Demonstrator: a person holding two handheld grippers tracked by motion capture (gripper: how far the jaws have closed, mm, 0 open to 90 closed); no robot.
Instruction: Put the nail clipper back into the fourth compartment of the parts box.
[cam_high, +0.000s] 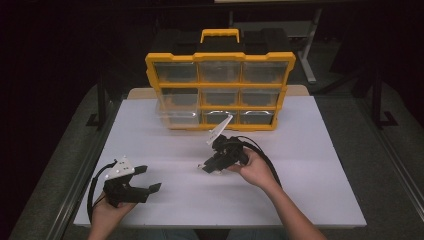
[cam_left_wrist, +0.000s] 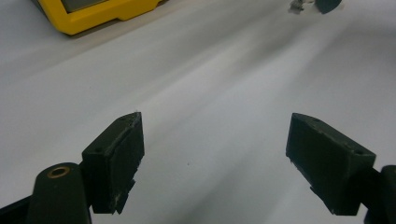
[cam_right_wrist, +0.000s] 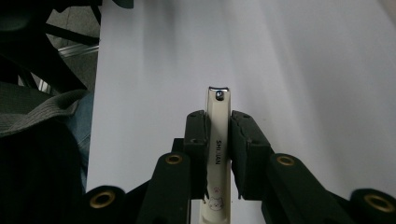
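- The right gripper (cam_right_wrist: 218, 122) is clamped on a white nail clipper (cam_right_wrist: 218, 140), a pad pressed on each long side.
- The clipper's long axis runs straight out along the jaws, with its metal head sticking out past the tips over the bare white table (cam_right_wrist: 303, 70).
- From above, the right gripper (cam_high: 206, 167) sits in the middle of the table, pointing left and toward the person, away from the yellow organizer box (cam_high: 220, 92) standing at the far edge.
- So the box and its clear drawers lie behind the clipper's head; I'd guess the hand has to swing round to face them if a drawer is where it's headed.
- The left gripper (cam_high: 149, 180) rests at the near left corner, jaws wide with nothing between them (cam_left_wrist: 215, 154).
- The right hand is nearer the box, and it has the clipper; the left is well apart from both.
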